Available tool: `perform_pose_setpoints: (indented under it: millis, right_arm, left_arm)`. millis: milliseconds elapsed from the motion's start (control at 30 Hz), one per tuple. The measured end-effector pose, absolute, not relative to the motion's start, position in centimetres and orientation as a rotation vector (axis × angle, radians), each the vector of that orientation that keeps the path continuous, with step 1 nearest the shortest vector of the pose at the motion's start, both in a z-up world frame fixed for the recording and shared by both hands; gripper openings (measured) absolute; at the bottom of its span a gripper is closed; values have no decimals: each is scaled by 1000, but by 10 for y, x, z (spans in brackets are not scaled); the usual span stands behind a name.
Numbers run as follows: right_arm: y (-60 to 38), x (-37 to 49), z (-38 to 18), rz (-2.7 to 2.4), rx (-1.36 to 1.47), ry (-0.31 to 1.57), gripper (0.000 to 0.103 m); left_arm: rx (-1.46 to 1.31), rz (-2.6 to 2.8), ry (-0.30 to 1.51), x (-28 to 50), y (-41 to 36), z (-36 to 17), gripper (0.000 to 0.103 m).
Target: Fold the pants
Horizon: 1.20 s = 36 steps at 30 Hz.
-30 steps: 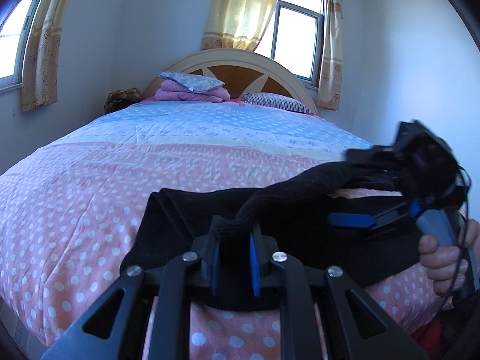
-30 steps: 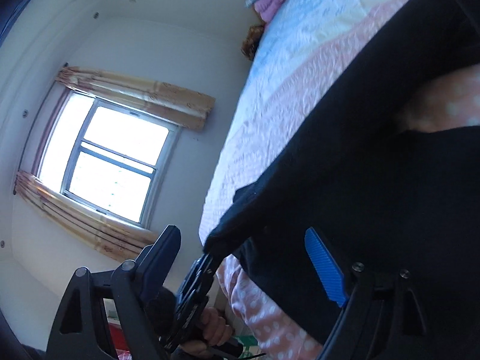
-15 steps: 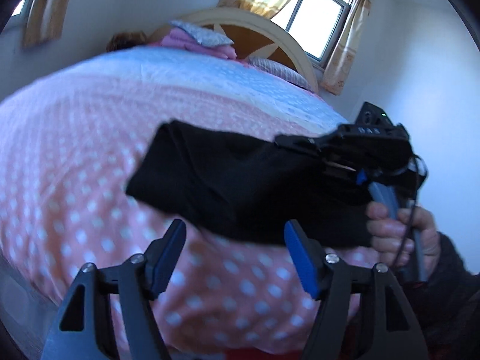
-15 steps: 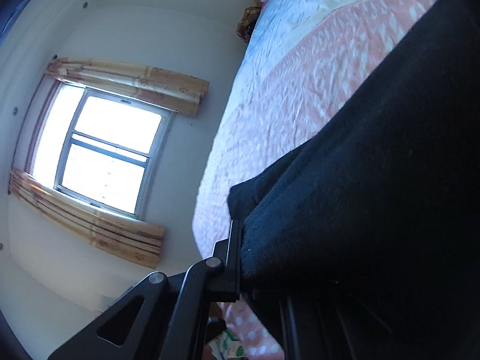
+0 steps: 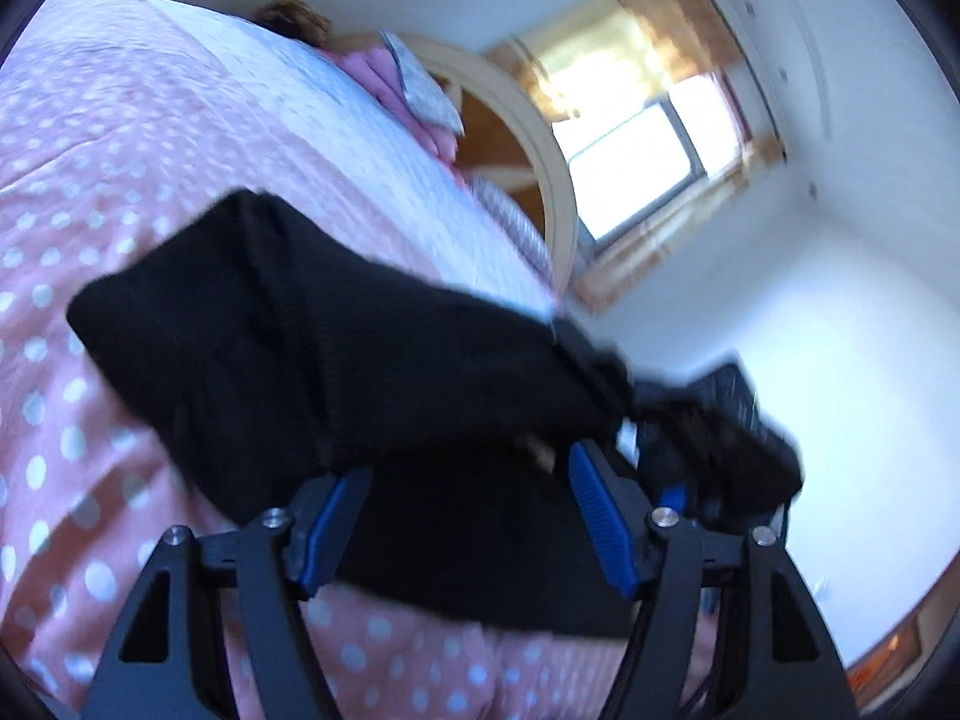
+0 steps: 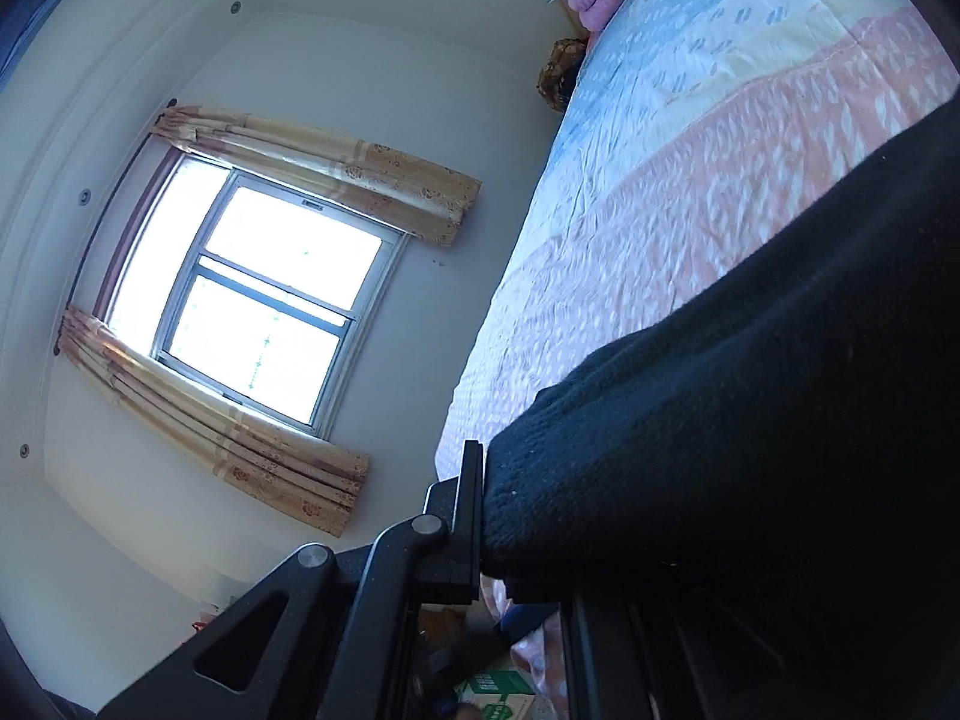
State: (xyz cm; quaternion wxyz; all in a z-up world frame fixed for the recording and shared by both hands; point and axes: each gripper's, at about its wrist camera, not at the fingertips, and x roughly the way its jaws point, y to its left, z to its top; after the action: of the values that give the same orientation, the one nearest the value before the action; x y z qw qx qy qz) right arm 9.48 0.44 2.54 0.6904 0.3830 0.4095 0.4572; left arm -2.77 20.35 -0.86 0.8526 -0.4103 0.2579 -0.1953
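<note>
The pants (image 5: pixel 372 360) are seen as thick, matt black knit cloth with a fuzzy, slightly rough nap (image 6: pixel 750 450). The bed (image 5: pixel 78 138) is covered in soft, crinkled pink and blue dotted fabric. The left gripper (image 5: pixel 471 516) is made of matt black plastic with metal pins, and its fingers (image 5: pixel 597 516) are faced with ribbed blue pads. The headboard (image 5: pixel 552 180) appears as smooth painted wood.

Pants (image 5: pixel 336 360) lie on bed (image 5: pixel 90 138) near its foot edge. Left gripper (image 5: pixel 468 516) sits before pants, jaws apart, fabric between and beyond them. Right gripper (image 5: pixel 714 438) at pants' right end, fabric bunched against it. Pillows (image 5: pixel 420 90) stacked at far end against headboard (image 5: pixel 540 162). Window (image 5: pixel 636 162) behind headboard. Second window (image 6: pixel 264 300) on wall left of bed.
</note>
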Motion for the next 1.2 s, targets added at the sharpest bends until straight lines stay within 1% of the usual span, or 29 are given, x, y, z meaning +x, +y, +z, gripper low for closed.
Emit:
perform_pose_setpoints:
  millis: [67, 200, 367, 467, 567, 733, 900, 933, 967, 1000, 1033, 1067, 1200]
  right_arm:
    - [3, 94, 21, 1017, 888, 910, 5]
    - [7, 96, 13, 1025, 938, 934, 5]
    - [11, 101, 19, 1062, 978, 935, 5]
    - [9, 102, 18, 1091, 1038, 938, 5]
    - [6, 99, 18, 1077, 993, 933, 5]
    - [1, 96, 4, 1048, 1014, 947, 5]
    - [4, 87, -2, 1039, 995, 955, 5]
    - [5, 84, -2, 1037, 990, 953, 5]
    - [6, 83, -3, 1037, 988, 952, 5]
    - [6, 81, -3, 1036, 986, 951, 5]
    - [7, 81, -4, 1035, 982, 948, 5]
    - [8, 80, -3, 1028, 972, 941, 6]
    - [4, 76, 4, 963, 879, 887, 7]
  left_arm:
    - [-891, -391, 492, -31, 203, -6, 71]
    - [-813, -412, 515, -38, 181, -3, 71]
    - [-816, -474, 557, -38, 159, -13, 71]
    - [-873, -450, 549, -30, 166, -18, 71]
    - [-876, -392, 470, -31, 177, -9, 71]
    - [-836, -321, 365, -31, 201, 7, 71]
    - [-874, -262, 358, -12, 210, 2, 71]
    - [-874, -249, 369, -11, 211, 0, 69]
    - [-862, -233, 381, -9, 211, -2, 56]
    - [-843, -219, 391, -7, 209, -3, 46]
    - [-824, -216, 405, -2, 207, -3, 27]
    - [-819, -225, 422, 3, 206, -5, 19]
    - [-840, -265, 449, 2, 207, -5, 14]
